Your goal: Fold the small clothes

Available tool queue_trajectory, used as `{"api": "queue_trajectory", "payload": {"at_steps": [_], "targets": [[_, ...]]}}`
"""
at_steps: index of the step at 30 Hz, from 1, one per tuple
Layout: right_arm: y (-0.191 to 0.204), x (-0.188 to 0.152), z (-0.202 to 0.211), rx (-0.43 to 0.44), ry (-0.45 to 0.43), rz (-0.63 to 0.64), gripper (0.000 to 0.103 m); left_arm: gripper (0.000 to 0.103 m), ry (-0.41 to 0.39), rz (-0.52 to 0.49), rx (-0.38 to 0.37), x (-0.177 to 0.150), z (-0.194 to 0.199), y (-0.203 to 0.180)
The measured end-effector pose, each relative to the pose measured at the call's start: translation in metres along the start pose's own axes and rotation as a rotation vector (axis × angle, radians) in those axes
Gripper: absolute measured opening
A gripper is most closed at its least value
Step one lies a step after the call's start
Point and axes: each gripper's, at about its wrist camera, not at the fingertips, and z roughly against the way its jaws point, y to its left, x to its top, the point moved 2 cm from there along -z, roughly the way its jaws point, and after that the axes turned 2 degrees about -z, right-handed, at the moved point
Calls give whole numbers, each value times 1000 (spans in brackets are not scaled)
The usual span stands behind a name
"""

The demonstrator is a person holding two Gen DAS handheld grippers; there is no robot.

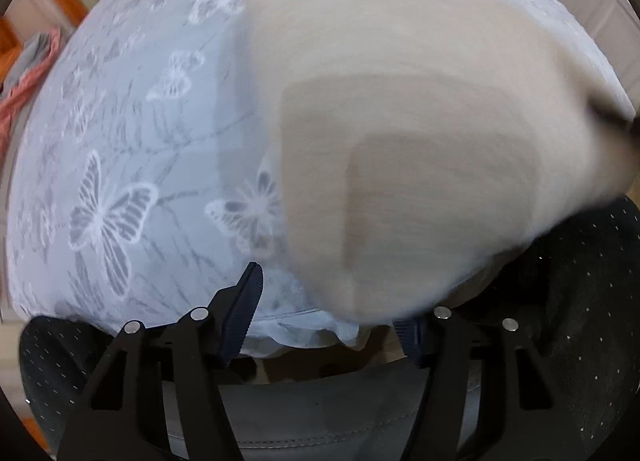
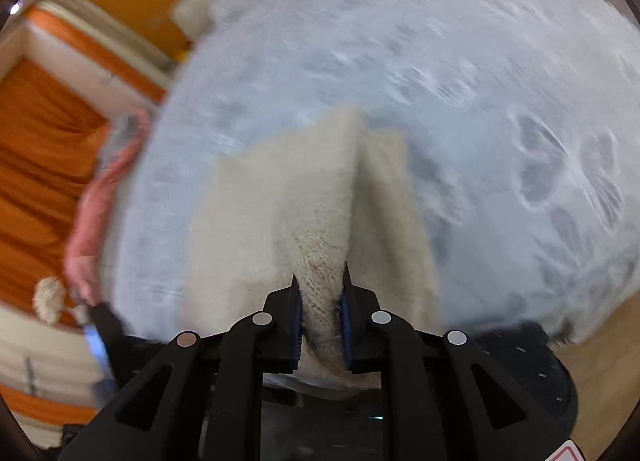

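A cream fuzzy garment [image 1: 408, 141] lies on a pale blue butterfly-print tablecloth [image 1: 132, 133], blurred by motion in the left wrist view, its near part lifted toward the right. My left gripper [image 1: 332, 297] is open and empty at the table's near edge; its right finger is mostly hidden behind the cloth. In the right wrist view my right gripper [image 2: 320, 281] is shut on a raised ridge of the cream garment [image 2: 312, 213], which drapes down on both sides onto the tablecloth [image 2: 480, 101].
A pink garment [image 2: 100, 201] hangs over the table's left edge, also in the left wrist view [image 1: 24, 93]. Another cream piece [image 2: 200, 1] lies at the far edge. Orange curtains [image 2: 40, 165] and a black dotted chair [image 1: 580, 301] surround the table.
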Motion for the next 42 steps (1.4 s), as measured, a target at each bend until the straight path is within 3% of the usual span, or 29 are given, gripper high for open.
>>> {"api": "queue_trajectory", "payload": {"at_steps": [2,3,8,10,12,16,19,20,21,23,26,28,30,32,35,37,42], "targets": [[-17,-14,-34,-110,110,13,14,59,19,5,-3,-1,-5,2],[-19,-19,-42,-102,144,6,15,59,17,1,0,-2,-4,2],[-5,-1,-10,-82,69,17,28,61,-62,-22,-65,-4,38,4],[-4,8,3,-63,36,14,32,71,-101,-17,-105,-3,61,7],[0,26,13,-29,-5,10,48,79,-171,-2,-135,3,83,5],[12,55,-7,-34,0,54,60,84,-234,1,-180,33,98,-11],[17,68,-54,-87,68,57,58,82,-225,-20,-157,49,82,-23],[18,67,-64,-89,83,65,40,80,-200,-29,-130,54,70,-28],[20,68,-72,-92,99,77,10,69,-168,-38,-117,55,58,-32],[31,74,-63,-70,62,102,9,66,-98,-38,-101,55,36,-37],[36,85,-22,5,-62,96,8,68,-114,-51,-83,52,32,-39],[22,83,-33,-15,-40,71,9,70,-105,-78,-67,54,28,-46],[-2,72,-81,-124,102,66,9,71,-104,-99,-46,54,27,-53],[-7,69,-82,-99,89,45,9,72,-103,-107,-26,54,26,-55],[0,70,-46,-42,41,-6,18,72,-99,-105,-26,55,25,-53],[5,55,-17,-56,8,25,23,73,-97,-100,-34,55,24,-50],[5,1,2,-20,93,42,45,74,-104,-106,-26,54,23,-52]]}}
